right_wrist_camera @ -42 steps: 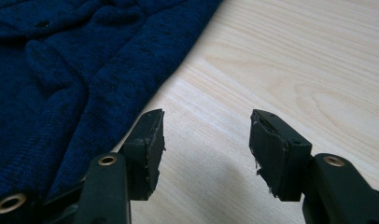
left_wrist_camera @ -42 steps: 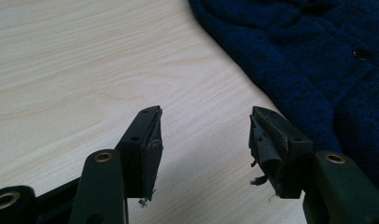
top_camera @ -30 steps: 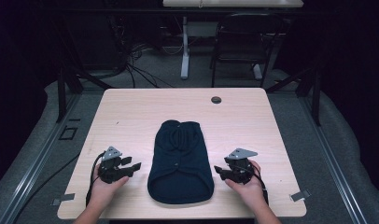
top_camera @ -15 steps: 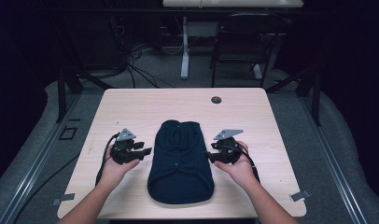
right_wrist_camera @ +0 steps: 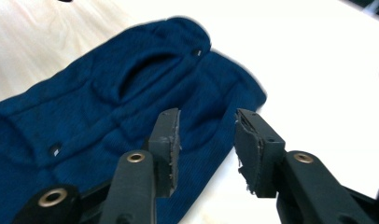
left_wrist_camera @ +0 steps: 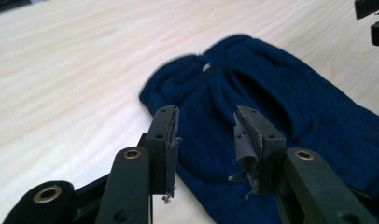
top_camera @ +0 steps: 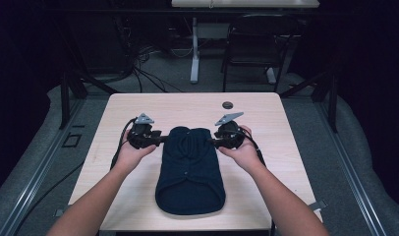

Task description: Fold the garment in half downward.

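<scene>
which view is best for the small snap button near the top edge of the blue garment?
Left gripper view: the snap sits in focus on the blue garment, unobstructed. Right gripper view shows it smaller, plus a second one. High view shows the whole garment, with the snap too small to make out.

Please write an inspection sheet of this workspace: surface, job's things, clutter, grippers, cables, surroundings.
Surface: pale wooden table, bare around the cloth.
Job's things: dark blue garment lying flat mid-table, far end rumpled, small snaps showing.
Clutter: small dark disc near the far edge.
Grippers: left gripper and right gripper at the garment's far corners; jaws have just been closing, pads not yet pressing on cloth.
Cables: one trails from each gripper; more lie on the floor beyond.
Surroundings: chair and a second table's leg behind; dark room.
</scene>
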`<state>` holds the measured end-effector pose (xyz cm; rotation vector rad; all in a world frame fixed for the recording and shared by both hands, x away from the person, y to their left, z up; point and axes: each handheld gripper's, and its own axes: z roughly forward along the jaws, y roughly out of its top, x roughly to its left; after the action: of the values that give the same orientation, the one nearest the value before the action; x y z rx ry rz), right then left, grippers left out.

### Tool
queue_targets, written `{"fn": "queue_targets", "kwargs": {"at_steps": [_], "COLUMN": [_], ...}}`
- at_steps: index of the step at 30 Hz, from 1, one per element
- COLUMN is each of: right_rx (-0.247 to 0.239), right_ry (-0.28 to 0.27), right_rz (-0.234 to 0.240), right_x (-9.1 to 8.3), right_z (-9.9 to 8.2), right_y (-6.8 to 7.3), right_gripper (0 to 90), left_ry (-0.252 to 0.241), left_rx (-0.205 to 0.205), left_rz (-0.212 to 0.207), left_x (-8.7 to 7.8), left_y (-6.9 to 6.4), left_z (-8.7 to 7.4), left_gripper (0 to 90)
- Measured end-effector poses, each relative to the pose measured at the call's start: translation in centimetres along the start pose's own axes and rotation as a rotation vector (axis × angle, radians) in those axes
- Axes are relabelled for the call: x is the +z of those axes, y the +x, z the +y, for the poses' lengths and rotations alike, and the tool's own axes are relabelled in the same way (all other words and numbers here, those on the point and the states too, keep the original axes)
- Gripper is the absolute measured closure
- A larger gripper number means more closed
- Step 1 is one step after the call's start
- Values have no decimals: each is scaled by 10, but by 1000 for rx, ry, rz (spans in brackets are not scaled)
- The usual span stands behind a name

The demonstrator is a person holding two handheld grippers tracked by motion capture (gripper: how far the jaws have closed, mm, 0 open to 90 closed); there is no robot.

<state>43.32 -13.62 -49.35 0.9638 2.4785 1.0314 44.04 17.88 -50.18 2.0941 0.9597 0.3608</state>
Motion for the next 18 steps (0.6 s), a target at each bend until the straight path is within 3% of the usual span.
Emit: {"fn": "queue_targets", "kwargs": {"at_steps": [5, 6, 10, 11, 18], "right_rx": [-42, -51, -69, -88, -97], "right_ry": [27, 39, 49, 70, 112], "right_rz": [-2, 5, 2, -2, -17], "right_x": [13, 16, 27, 34, 58], "right_z": [19, 22, 30, 35, 38], "right_y": [-5, -6, -7, -8, -15], "right_gripper": [614, 614, 615, 616, 618], "left_ry": [-17, 6, 10, 20, 48], "left_rx": [-23, -29, -38, -33, -13], "left_rz": [-38, -36, -34, -18, -16], "left_x": [9, 15, 23, 30, 49], "left_y": [11, 15, 19, 21, 23], "left_z": [16, 20, 24, 26, 29], "left_gripper": [589, 587, 610, 612, 642]}}
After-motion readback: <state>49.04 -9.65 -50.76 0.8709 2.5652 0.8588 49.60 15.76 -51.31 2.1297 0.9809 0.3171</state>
